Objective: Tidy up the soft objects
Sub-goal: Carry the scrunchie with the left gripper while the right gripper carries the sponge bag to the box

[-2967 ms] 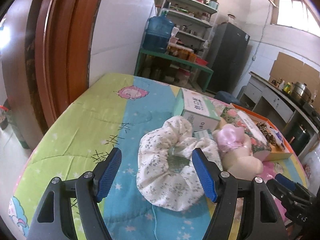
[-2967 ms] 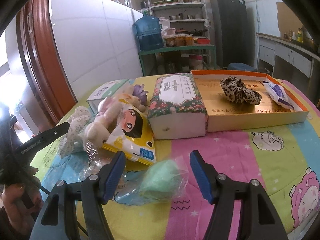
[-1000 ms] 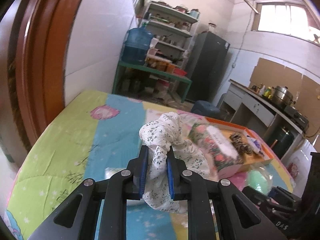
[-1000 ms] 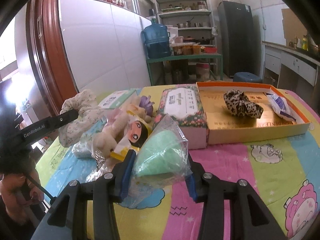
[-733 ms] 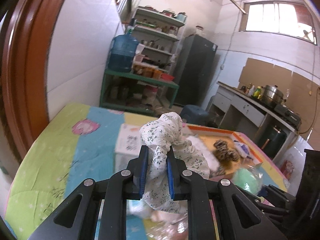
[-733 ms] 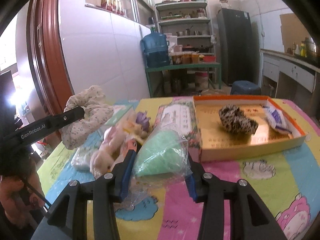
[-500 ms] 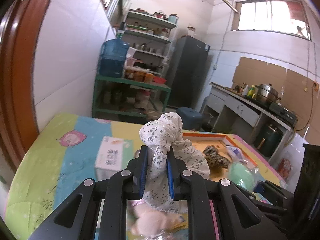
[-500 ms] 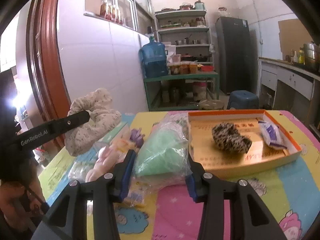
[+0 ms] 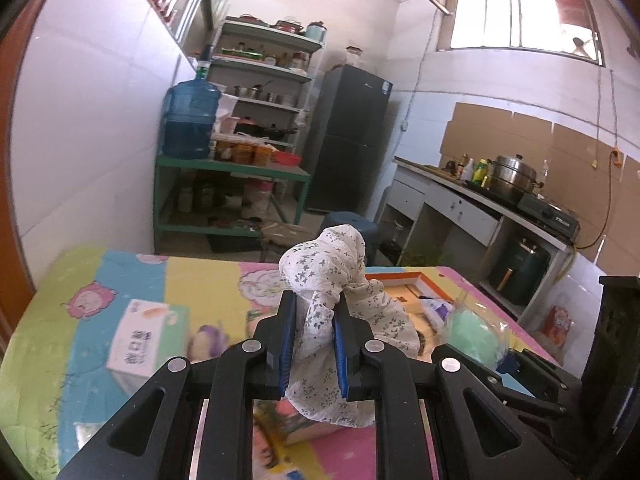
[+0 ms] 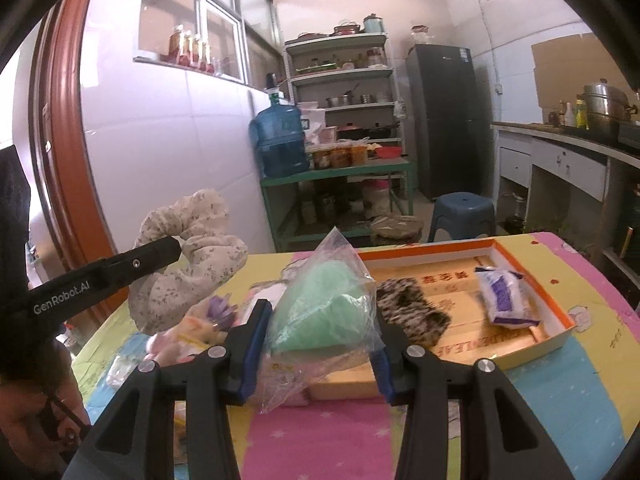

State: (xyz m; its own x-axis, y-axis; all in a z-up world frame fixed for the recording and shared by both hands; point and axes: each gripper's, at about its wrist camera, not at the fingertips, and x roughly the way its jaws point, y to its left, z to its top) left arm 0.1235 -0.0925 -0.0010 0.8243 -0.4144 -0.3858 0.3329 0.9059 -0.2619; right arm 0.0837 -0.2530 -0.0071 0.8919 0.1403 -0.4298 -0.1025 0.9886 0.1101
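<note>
My left fingers pinch a white floral scrunchie (image 9: 324, 280), bunched and hanging in the air above the table. My right fingers squeeze a green sponge in a clear bag (image 10: 320, 304), also lifted. In the orange tray (image 10: 560, 312) far right lie a leopard scrunchie (image 10: 412, 308) and a white-purple packet (image 10: 504, 296).

Right wrist view: orange tray (image 10: 558, 308) at centre right — open from above. Its floor is bare between the leopard scrunchie (image 10: 412, 312) and the white-purple packet (image 10: 506, 298), and along the near inner wall. Lower centre, the pink stripe of the desk (image 10: 320, 452) is bare. Centre left is crowded — plush toys (image 10: 192, 334) lie close together, with the left gripper (image 10: 168, 250) and floral scrunchie (image 10: 188, 260) above them.
</note>
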